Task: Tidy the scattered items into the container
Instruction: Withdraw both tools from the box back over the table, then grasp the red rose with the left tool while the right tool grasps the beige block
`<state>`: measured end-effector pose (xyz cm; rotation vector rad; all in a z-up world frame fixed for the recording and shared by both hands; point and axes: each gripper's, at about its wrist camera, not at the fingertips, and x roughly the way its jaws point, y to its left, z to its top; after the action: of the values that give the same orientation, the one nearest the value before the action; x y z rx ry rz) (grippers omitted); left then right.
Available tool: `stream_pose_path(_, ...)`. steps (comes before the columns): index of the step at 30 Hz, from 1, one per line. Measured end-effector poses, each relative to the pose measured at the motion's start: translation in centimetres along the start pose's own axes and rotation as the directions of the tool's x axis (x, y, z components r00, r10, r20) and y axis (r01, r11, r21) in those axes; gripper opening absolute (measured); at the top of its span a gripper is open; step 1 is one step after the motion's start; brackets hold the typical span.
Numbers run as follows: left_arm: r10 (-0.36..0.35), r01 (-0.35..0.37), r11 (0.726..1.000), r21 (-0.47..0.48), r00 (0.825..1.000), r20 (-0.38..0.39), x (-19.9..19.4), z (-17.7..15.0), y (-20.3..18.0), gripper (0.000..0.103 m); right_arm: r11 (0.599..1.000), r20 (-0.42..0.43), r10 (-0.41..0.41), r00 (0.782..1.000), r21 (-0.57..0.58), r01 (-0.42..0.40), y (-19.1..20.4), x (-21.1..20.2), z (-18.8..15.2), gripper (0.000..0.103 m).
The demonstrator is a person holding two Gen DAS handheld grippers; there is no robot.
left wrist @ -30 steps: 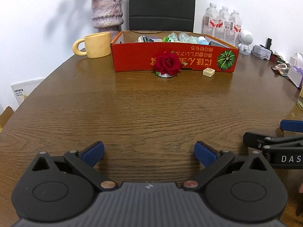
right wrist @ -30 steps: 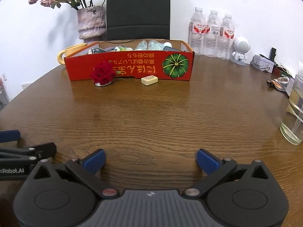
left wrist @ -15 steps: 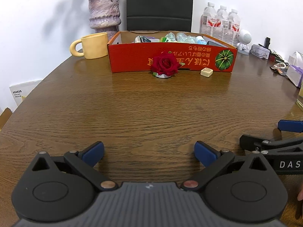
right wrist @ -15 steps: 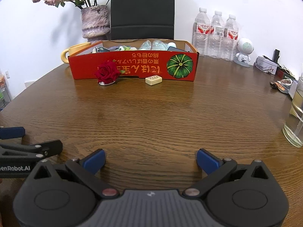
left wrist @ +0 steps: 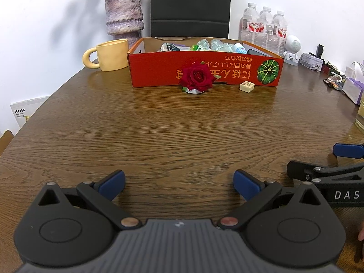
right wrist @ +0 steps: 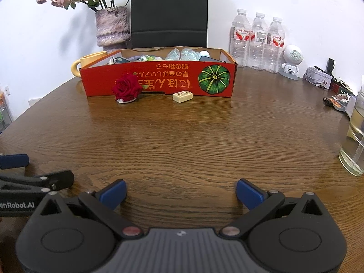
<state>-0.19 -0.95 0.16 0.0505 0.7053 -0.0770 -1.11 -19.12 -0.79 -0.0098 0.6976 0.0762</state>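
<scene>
A red cardboard box [left wrist: 204, 72] [right wrist: 159, 79] with a pumpkin picture stands at the far side of the wooden table and holds several small items. A red rose [left wrist: 196, 78] [right wrist: 126, 88] and a cream mahjong tile [left wrist: 246, 86] [right wrist: 182, 96] lie on the table against its front wall. My left gripper [left wrist: 179, 183] is open and empty, low over the near table, far from both. My right gripper [right wrist: 180, 192] is open and empty beside it; each shows at the edge of the other's view.
A yellow mug [left wrist: 111, 54] and a purple vase [left wrist: 124, 14] stand left of the box. Water bottles [right wrist: 257, 41], a white robot figure [right wrist: 292, 62], a tin and snack packets sit at the right. A glass of water [right wrist: 355, 141] stands near the right edge.
Both grippers have moved slightly forward toward the box and tilted up a little; the box and items now sit lower in view. Jaws stayed open.
</scene>
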Motion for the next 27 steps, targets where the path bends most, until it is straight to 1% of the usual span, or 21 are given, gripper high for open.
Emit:
stream_pose_path(15,-0.001,0.001,1.0,0.0,1.0,0.0,0.0,0.0,-0.1,0.103,1.0,-0.001,-0.008,1.0,0.001,0.008,-0.1,0.1,0.0,0.103)
stream_pose_path(17,0.001,-0.001,1.0,0.001,1.0,0.006,0.0,0.1,-0.1,0.103,1.0,0.0,-0.006,1.0,0.002,0.006,-0.1,0.1,0.1,0.103)
stream_pose_path(18,-0.002,0.002,1.0,0.005,1.0,0.021,-0.1,0.3,0.0,0.103,1.0,0.0,-0.005,1.0,0.002,0.005,0.0,0.1,0.1,0.103)
stream_pose_path(20,-0.032,0.03,0.999,0.026,0.997,0.063,0.0,1.6,0.0,0.103,1.0,-0.003,0.01,1.0,-0.012,-0.01,-0.2,0.4,0.5,0.103)
stream_pose_path(22,-0.071,0.065,0.995,0.079,0.995,0.073,0.9,4.3,-0.2,0.103,0.999,-0.006,0.026,1.0,-0.027,-0.026,-0.7,1.5,2.0,0.103)
stream_pose_path(24,-0.111,0.102,0.988,0.113,0.991,0.077,3.0,7.3,-0.4,0.103,0.999,0.019,0.03,0.999,-0.021,-0.029,-1.5,2.8,4.4,0.102)
stream_pose_path(25,-0.129,0.12,0.986,0.115,0.988,0.079,4.4,8.6,-0.4,0.103,0.999,0.041,0.031,0.999,-0.012,-0.03,-2.0,3.5,5.8,0.102)
stream_pose_path(26,-0.14,0.13,0.985,0.111,0.987,0.082,5.9,9.9,-0.5,0.103,1.0,0.052,0.028,0.998,-0.016,-0.027,-2.4,4.5,7.2,0.102)
stream_pose_path(27,-0.131,0.123,0.988,0.098,0.988,0.087,7.4,10.8,-0.5,0.103,1.0,0.049,0.02,0.999,-0.016,-0.019,-2.9,5.7,8.4,0.101)
